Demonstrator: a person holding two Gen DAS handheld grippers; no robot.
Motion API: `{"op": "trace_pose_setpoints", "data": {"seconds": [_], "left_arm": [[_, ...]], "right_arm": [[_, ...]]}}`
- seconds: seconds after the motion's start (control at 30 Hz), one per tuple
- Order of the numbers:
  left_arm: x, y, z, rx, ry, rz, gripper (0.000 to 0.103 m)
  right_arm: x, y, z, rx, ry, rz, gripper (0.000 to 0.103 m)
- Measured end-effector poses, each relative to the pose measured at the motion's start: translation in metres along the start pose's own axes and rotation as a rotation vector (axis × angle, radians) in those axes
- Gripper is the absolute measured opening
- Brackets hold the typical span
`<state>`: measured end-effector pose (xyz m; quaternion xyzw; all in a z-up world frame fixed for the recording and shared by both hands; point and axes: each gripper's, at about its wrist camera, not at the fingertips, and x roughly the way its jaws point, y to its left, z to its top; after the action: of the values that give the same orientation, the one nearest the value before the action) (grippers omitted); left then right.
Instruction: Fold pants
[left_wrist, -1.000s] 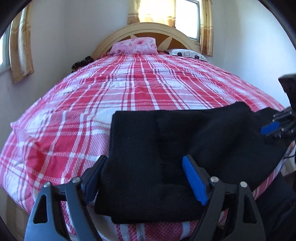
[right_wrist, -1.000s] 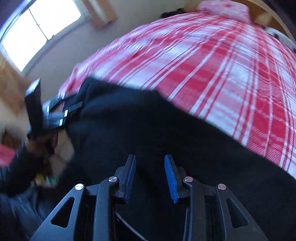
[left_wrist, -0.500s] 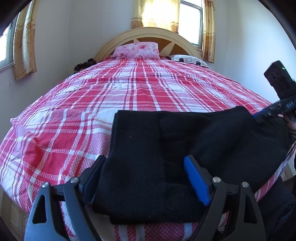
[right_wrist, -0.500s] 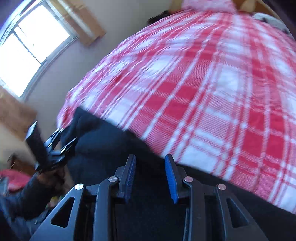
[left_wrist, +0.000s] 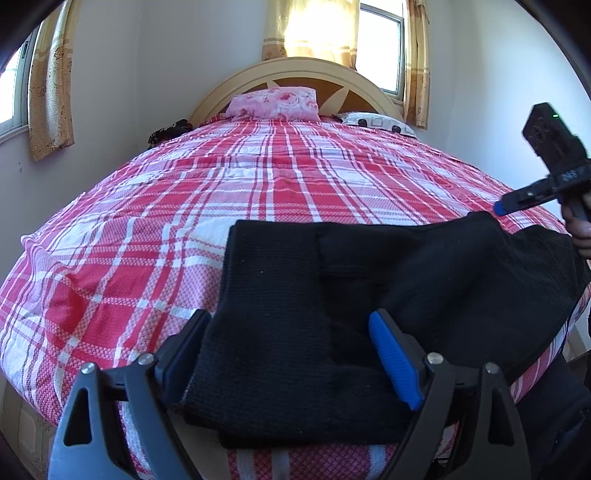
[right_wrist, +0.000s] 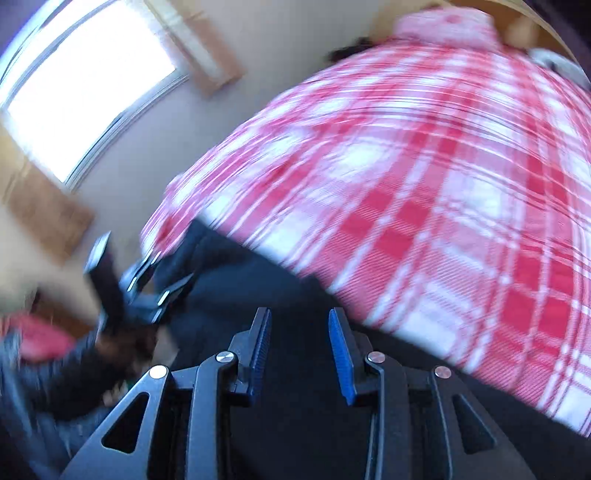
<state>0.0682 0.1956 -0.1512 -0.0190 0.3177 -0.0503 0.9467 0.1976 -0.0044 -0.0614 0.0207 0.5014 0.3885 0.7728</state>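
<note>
Inspecting the fold: black pants (left_wrist: 332, 314) lie partly folded at the near edge of the plaid bed (left_wrist: 258, 192). My left gripper (left_wrist: 291, 358) stands wide, straddling the folded end, its pads not pressing. My right gripper (right_wrist: 299, 347) hangs narrow and empty above the right end. I judge the next move is pinching that loose right end and carrying it leftward.

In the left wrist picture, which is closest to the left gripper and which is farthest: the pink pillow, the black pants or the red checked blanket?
1. Black pants: between the left gripper's fingers.
2. Red checked blanket: under the pants, stretching away.
3. Pink pillow: far end, against the headboard.
</note>
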Motion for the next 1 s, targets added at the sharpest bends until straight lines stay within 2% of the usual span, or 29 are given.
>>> {"op": "trace_pose_setpoints", "data": {"seconds": [0.07, 0.1, 0.17, 0.23, 0.27, 0.37, 0.4, 0.47, 0.7, 0.8, 0.9, 0.93, 1.0], "left_arm": [[0.000, 0.000, 0.000, 0.000, 0.000, 0.000, 0.090], [0.000, 0.000, 0.000, 0.000, 0.000, 0.000, 0.090], [0.000, 0.000, 0.000, 0.001, -0.003, -0.002, 0.090], [0.000, 0.000, 0.000, 0.000, -0.002, 0.000, 0.090], [0.000, 0.000, 0.000, 0.000, -0.003, 0.000, 0.091], [0.000, 0.000, -0.001, -0.002, -0.009, 0.003, 0.091], [0.000, -0.001, -0.001, -0.002, -0.011, 0.004, 0.092], [0.000, -0.001, 0.000, -0.002, -0.013, 0.006, 0.092], [0.000, 0.000, 0.000, 0.000, -0.015, 0.004, 0.092], [0.001, 0.000, -0.001, 0.001, -0.023, 0.006, 0.092], [0.001, -0.001, 0.000, 0.001, -0.023, 0.008, 0.092], [0.001, -0.001, -0.001, 0.001, -0.023, 0.008, 0.092], [0.001, -0.001, -0.001, 0.001, -0.025, 0.007, 0.092]], "right_arm": [[0.013, -0.018, 0.008, 0.082, 0.031, 0.022, 0.034], [0.022, -0.028, 0.008, 0.137, 0.070, 0.076, 0.034], [0.033, -0.036, 0.007, 0.193, 0.110, 0.127, 0.034], [0.040, -0.032, 0.003, 0.195, 0.137, 0.197, 0.034], [0.043, -0.026, -0.001, 0.195, 0.162, 0.264, 0.034], [0.049, -0.012, -0.009, 0.179, 0.223, 0.337, 0.036], [0.048, -0.010, -0.010, 0.179, 0.221, 0.331, 0.036], [0.049, -0.015, -0.005, 0.219, 0.198, 0.338, 0.036], [0.064, -0.045, -0.002, 0.478, 0.065, 0.491, 0.036], [0.056, -0.054, -0.007, 0.530, -0.012, 0.568, 0.036], [0.038, -0.061, -0.009, 0.572, -0.130, 0.650, 0.036], [0.033, -0.063, -0.009, 0.577, -0.156, 0.656, 0.036], [0.032, -0.063, -0.007, 0.582, -0.149, 0.647, 0.036]]}}
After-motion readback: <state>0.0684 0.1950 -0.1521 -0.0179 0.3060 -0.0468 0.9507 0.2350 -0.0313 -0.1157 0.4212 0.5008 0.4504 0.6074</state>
